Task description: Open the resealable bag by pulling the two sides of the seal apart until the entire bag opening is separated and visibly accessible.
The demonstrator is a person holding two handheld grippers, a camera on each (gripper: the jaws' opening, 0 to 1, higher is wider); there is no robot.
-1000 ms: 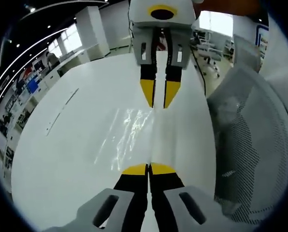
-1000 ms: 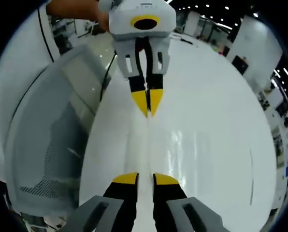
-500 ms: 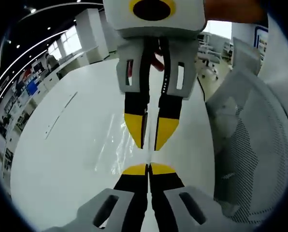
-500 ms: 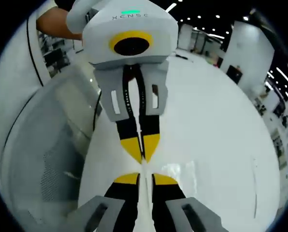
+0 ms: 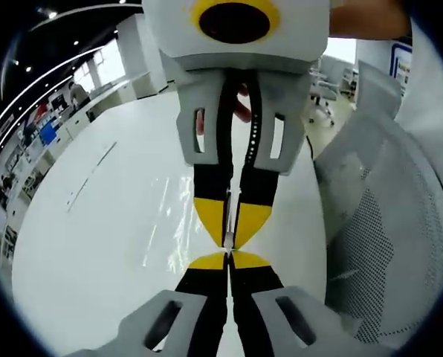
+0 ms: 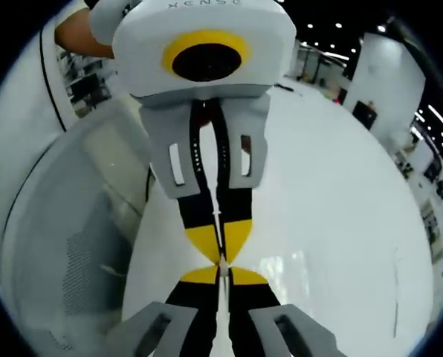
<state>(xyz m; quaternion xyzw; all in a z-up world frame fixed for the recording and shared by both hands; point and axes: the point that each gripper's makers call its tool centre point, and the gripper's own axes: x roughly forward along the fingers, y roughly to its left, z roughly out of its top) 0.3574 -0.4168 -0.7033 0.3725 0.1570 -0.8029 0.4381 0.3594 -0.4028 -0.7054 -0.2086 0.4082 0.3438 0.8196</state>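
Note:
A clear resealable bag [image 5: 171, 217] hangs over the white table [image 5: 80, 245] and shows mostly as glints on its film. My left gripper [image 5: 229, 259] rises from the bottom of the left gripper view, shut on the bag's thin top edge. My right gripper [image 5: 230, 239] comes down from above, tip to tip with it, pinching the same edge. In the right gripper view, my right gripper [image 6: 220, 274] is shut on the pale strip. The left gripper [image 6: 220, 256] faces it, almost touching. A faint sheen of the bag [image 6: 290, 268] lies to the right.
A grey mesh chair back [image 5: 381, 230] stands close beside the table edge and also appears as the chair [image 6: 65, 253]. A person's arm [image 5: 364, 16] holds the far gripper, and a forearm [image 6: 76, 31] shows at top left. Office furniture stands far behind.
The two grippers have come together along the bag's edge. A second ago they were well apart with the bag stretched between them. Now their yellow tips nearly touch.

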